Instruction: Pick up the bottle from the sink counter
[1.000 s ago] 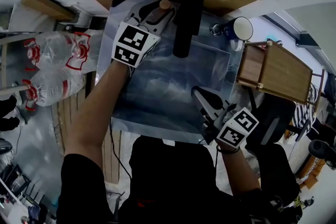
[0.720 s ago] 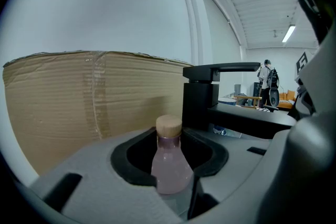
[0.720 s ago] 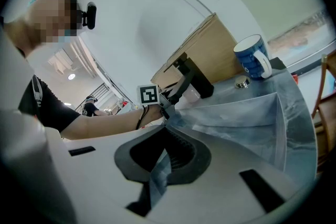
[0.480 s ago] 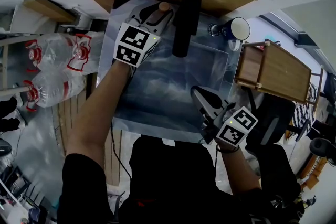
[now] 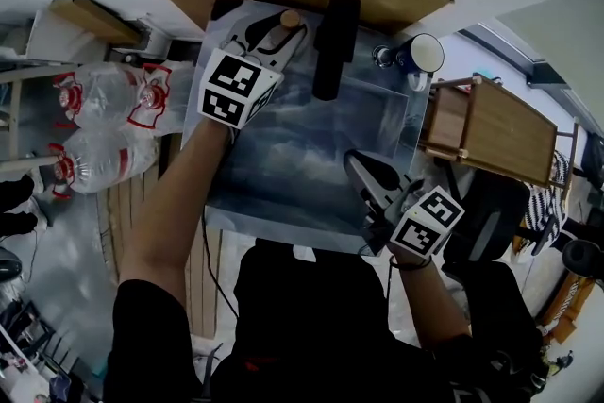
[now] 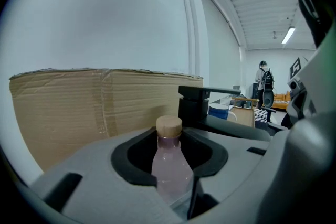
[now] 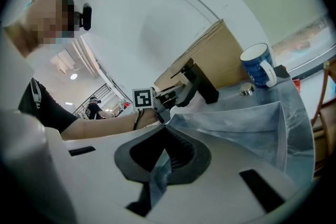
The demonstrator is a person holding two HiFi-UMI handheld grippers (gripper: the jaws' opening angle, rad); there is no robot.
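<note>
A pale pink bottle point(image 5: 276, 37) with a wooden cap stands at the back left of the steel sink counter point(image 5: 223, 22), in front of a cardboard sheet. My left gripper point(image 5: 274, 33) is shut on its body, and the neck and cap rise above the jaws. In the left gripper view the bottle point(image 6: 170, 162) fills the gap between the two pads of the left gripper point(image 6: 171, 144). My right gripper point(image 5: 359, 168) hovers over the sink's front right rim, shut and holding nothing. In its own view the right gripper point(image 7: 164, 139) points across the basin.
A black faucet point(image 5: 332, 47) stands just right of the bottle. A blue mug point(image 5: 421, 53) sits at the back right corner. The sink basin point(image 5: 311, 146) lies between the grippers. A wooden crate point(image 5: 493, 129) is on the right, and large water bottles point(image 5: 99, 123) on the left.
The left gripper's jaws have narrowed onto the bottle. The left gripper and bottle have shifted a little left, away from the faucet. The right gripper has barely moved.
</note>
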